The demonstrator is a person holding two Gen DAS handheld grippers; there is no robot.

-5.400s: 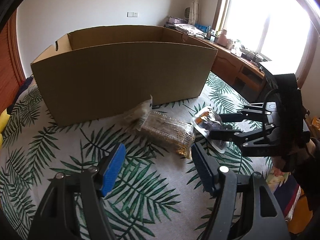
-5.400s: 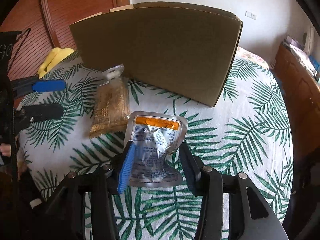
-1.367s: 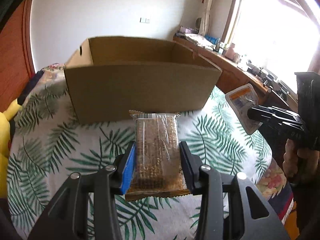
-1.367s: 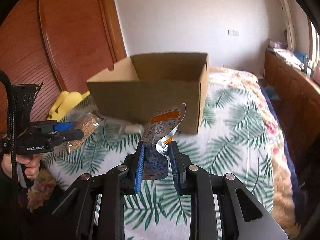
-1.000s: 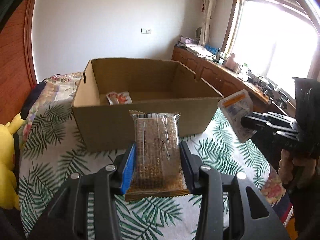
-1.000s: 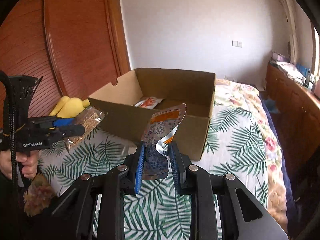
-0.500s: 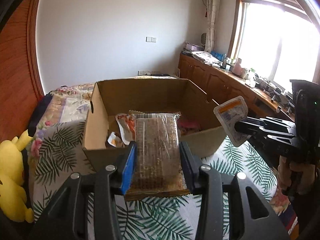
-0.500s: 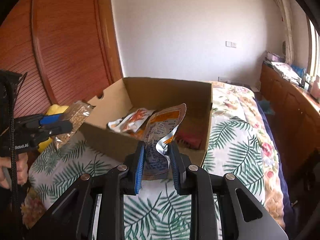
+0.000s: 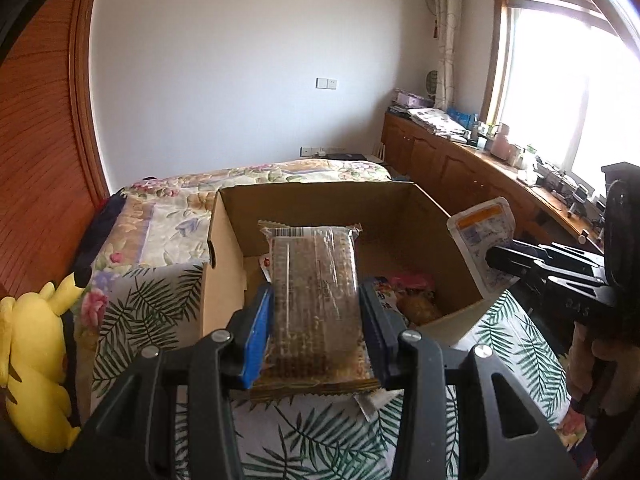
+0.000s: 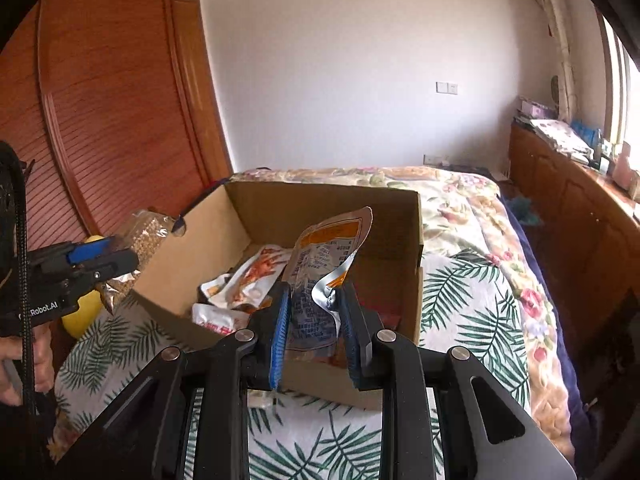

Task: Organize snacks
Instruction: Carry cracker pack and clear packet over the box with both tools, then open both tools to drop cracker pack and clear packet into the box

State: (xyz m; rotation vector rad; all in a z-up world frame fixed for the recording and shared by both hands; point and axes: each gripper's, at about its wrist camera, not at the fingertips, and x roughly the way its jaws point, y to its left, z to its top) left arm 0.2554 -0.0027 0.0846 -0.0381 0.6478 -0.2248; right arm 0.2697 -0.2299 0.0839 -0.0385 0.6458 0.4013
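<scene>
My left gripper (image 9: 316,308) is shut on a clear packet of brown grain bars (image 9: 314,300), held over the near wall of an open cardboard box (image 9: 224,240). My right gripper (image 10: 314,304) is shut on a silver pouch with an orange band (image 10: 320,264), lifted above the box (image 10: 400,216). Inside the box lie several snack packets, among them a white and red one (image 10: 256,276). In the left wrist view the right gripper (image 9: 508,258) with the pouch (image 9: 480,236) hangs at the box's right corner. In the right wrist view the left gripper (image 10: 108,258) with the grain packet (image 10: 140,240) is at the box's left wall.
The box stands on a bed with a palm-leaf cover (image 10: 472,304). A yellow plush toy (image 9: 32,360) lies at the bed's left edge by a wooden slatted door (image 10: 100,120). A long wooden cabinet (image 9: 460,168) with clutter runs under the window on the right.
Both grippers have risen and moved toward the box with their packets, so the box's inside and its snacks now show from above. Neither grip has changed.
</scene>
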